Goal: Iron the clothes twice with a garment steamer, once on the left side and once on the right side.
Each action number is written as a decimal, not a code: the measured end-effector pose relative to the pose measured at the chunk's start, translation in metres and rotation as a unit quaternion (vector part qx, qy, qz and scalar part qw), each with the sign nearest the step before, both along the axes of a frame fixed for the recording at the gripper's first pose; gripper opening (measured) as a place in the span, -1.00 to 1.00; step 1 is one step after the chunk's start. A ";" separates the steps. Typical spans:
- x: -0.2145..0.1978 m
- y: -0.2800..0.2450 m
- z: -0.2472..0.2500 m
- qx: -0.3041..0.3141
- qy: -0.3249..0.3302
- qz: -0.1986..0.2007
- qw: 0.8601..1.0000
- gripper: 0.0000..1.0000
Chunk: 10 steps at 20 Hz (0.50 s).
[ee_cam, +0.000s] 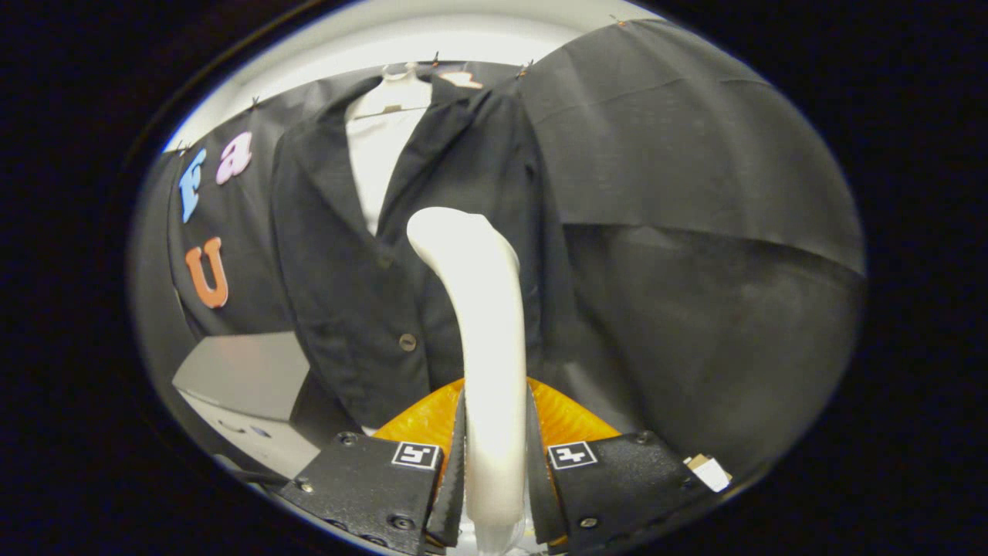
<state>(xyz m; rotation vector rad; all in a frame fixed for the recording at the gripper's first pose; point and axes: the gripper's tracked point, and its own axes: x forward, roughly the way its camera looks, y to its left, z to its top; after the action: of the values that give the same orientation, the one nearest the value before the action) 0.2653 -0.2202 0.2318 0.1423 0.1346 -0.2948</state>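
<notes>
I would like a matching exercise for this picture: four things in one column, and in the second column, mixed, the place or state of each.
1. garment steamer
2. black jacket
3. white shirt
4. hand-held gripper

a. hangs on a hanger against the booth wall
b. shows between the jacket's lapels
c. shut on the steamer's handle
d. rises between the two fingers, head near the jacket

Pairs: 1-d, 2-a, 3-b, 4-c

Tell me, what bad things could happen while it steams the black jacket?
The gripper is shut on the white garment steamer, whose smooth, curved handle could perhaps slip or twist between the fingers. Its head sits close to the black jacket near the buttons, so it might snag one. The white shirt underneath may shift on the hanger.
</notes>
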 end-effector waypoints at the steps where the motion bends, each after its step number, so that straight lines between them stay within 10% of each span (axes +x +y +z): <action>1: 0.003 -0.009 0.022 0.000 -0.017 -0.006 1.000 -0.24; 10: 0.036 -0.035 0.153 -0.020 -0.108 -0.047 0.993 -0.24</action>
<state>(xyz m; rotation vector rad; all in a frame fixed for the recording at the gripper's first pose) 0.3013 -0.2554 0.3852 0.1392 -0.0921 -0.3735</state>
